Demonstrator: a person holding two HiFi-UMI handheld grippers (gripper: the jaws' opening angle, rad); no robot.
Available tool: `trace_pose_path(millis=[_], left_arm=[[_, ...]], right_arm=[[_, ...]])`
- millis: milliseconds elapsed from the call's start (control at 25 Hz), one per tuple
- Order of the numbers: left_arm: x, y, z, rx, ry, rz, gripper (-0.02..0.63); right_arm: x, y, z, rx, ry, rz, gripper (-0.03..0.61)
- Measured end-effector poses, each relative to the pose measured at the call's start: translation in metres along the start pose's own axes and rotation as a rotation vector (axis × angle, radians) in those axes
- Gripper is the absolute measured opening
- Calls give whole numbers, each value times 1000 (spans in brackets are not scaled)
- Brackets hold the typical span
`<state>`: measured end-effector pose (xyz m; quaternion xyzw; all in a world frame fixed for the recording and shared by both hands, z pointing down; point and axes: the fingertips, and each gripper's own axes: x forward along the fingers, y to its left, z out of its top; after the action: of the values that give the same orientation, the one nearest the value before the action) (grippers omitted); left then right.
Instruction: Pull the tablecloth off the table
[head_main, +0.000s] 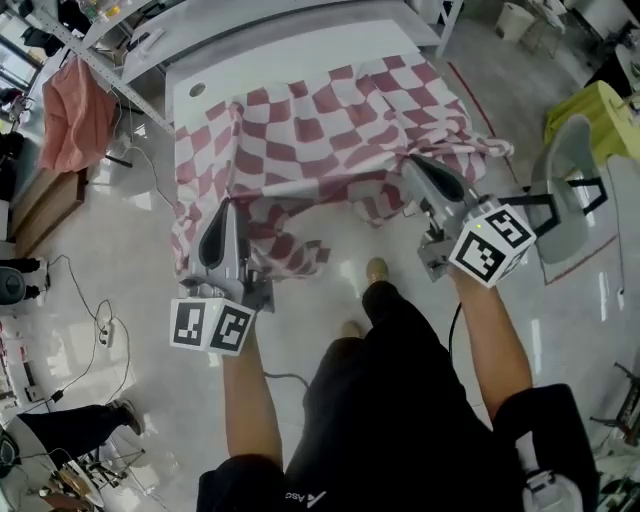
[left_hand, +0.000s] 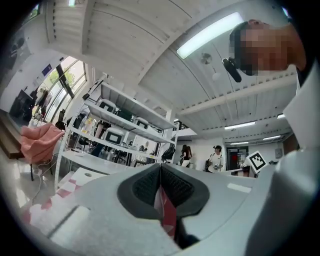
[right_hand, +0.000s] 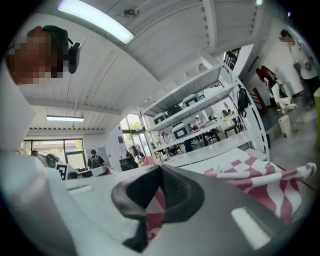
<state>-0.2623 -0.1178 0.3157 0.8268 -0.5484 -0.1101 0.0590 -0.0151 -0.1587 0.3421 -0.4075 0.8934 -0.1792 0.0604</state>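
A red-and-white checked tablecloth (head_main: 320, 130) lies rumpled over the near part of a white table (head_main: 290, 60), its front edge lifted off and hanging toward me. My left gripper (head_main: 222, 212) is shut on the cloth's left near corner; a red fold (left_hand: 166, 212) shows pinched between its pads. My right gripper (head_main: 415, 168) is shut on the right near corner, with checked cloth (right_hand: 155, 210) caught between its pads and more tablecloth (right_hand: 270, 185) trailing to the right. Both grippers point roughly level toward the table.
The far strip of the table is bare white. A pink garment (head_main: 72, 112) hangs at the left by a metal rack. A grey chair (head_main: 570, 190) and a yellow-green object (head_main: 590, 115) stand at the right. Cables (head_main: 100, 330) run over the floor. Shelving (left_hand: 120, 130) stands beyond the table.
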Motion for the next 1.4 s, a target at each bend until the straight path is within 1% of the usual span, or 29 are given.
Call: trace_pose_path(millis=[280, 440, 560, 680, 880, 1000, 1080, 1240, 1400], left_arm=[[-59, -66, 63, 38, -101, -22, 14], [-87, -107, 88, 70, -147, -16, 14], [-106, -146, 98, 91, -172, 4, 14], [-121, -185, 107, 107, -187, 40, 14], [-160, -242, 130, 124, -219, 108, 14], [-179, -261, 146, 140, -238, 109, 14], [-186, -269, 151, 144, -242, 100, 12], [-189, -275, 156, 135, -237, 82, 12], [-192, -276, 146, 116, -201, 62, 14]], right_arm=[[-81, 67, 51, -49, -114, 43, 6], [-128, 90, 71, -63, -164, 81, 6], [-169, 95, 80, -59, -187, 119, 6], [-208, 98, 93, -46, -200, 169, 6], [-269, 123, 119, -59, -214, 255, 6], [-291, 143, 133, -74, -247, 291, 6], [-301, 150, 137, -80, -263, 297, 6], [-312, 154, 143, -85, -278, 270, 5], [-316, 155, 134, -72, -280, 234, 6]])
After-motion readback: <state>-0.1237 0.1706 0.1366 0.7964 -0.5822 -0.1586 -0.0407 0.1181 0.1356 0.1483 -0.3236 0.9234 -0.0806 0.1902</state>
